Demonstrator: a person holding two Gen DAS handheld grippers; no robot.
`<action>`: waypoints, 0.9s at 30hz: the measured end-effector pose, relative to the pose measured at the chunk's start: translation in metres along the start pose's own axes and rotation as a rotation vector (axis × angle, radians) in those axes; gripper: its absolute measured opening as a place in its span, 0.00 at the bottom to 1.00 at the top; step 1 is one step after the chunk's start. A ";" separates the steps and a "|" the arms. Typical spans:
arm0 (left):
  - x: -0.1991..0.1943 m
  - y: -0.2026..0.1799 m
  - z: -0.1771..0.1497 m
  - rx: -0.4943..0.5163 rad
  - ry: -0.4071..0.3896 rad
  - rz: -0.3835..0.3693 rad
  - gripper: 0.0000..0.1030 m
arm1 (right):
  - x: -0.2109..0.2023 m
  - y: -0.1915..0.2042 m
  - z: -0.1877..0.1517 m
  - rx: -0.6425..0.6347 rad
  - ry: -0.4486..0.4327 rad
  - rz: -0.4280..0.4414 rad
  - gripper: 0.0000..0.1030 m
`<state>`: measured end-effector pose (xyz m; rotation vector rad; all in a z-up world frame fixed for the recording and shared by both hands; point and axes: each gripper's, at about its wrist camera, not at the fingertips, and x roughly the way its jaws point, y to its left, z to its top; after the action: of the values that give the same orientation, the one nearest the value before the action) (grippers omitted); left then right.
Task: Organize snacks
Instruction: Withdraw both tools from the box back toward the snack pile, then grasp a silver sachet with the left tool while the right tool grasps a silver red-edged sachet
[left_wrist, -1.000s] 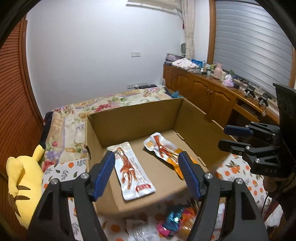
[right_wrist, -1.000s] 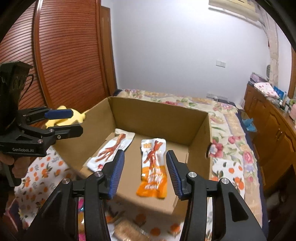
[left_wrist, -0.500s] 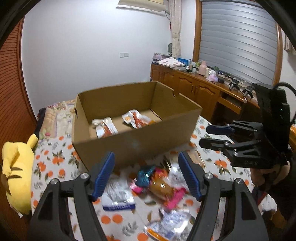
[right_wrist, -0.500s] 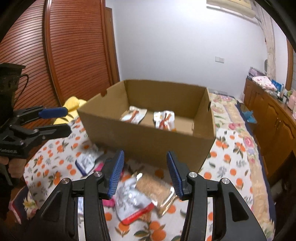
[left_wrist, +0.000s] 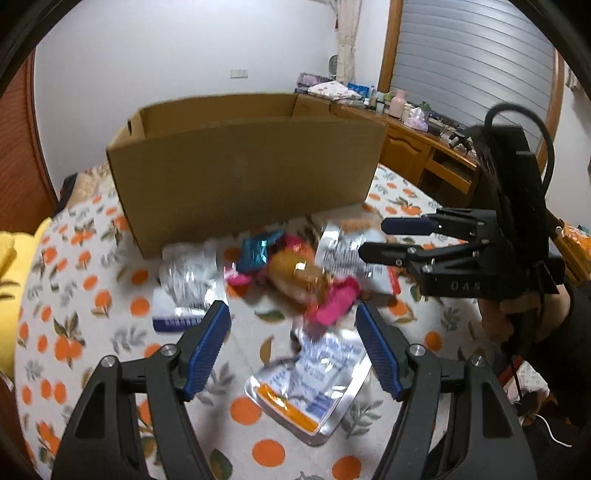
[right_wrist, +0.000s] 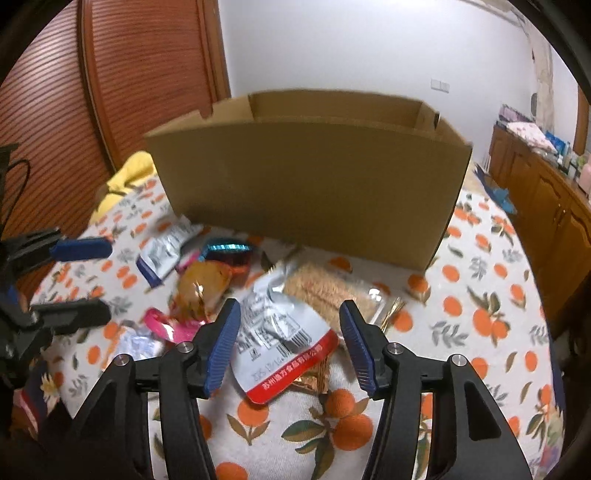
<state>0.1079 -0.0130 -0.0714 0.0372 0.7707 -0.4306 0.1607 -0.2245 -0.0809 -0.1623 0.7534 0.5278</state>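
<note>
Coming down from over the cardboard box (left_wrist: 243, 173), I now have both grippers low in front of its near wall, over the pile of loose snacks on the orange-print cloth (right_wrist: 491, 317); a second ago I was looking down into the box at two packets on its floor, and from this height its inside is hidden in both views. I take that as one placing round done and the next pick about to begin. My left gripper (left_wrist: 293, 345) stands wide apart with nothing between its pads, above a silver pouch with an orange strip (left_wrist: 306, 384). My right gripper (right_wrist: 290, 343) has just been opening its jaws and grips nothing; they frame a silver packet with a red edge (right_wrist: 280, 343) lying partly over a clear pack of pale wafers (right_wrist: 325, 290). The left wrist view shows the right gripper from the side, hovering over that packet, plus the cabinets and shutter behind. Only the right wrist view shows the wafer pack clearly, along with the teal-wrapped sweet (right_wrist: 227, 251), the amber packet (right_wrist: 201, 286) and the blue-edged sachet (right_wrist: 166, 251). Motion blur softens the middle of the pile in the left view, so I cannot tell which wrappers overlap there.
</note>
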 end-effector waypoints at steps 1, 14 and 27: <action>0.002 0.000 -0.004 -0.006 0.005 -0.001 0.70 | 0.003 0.000 -0.001 -0.001 0.004 0.001 0.56; 0.012 -0.006 -0.027 -0.015 0.040 -0.006 0.70 | 0.021 0.016 0.001 -0.143 0.056 -0.020 0.66; 0.014 -0.005 -0.032 -0.011 0.054 -0.025 0.70 | 0.023 0.030 -0.009 -0.258 0.059 -0.107 0.58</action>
<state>0.0936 -0.0168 -0.1033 0.0290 0.8269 -0.4508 0.1544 -0.1927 -0.1019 -0.4565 0.7279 0.5188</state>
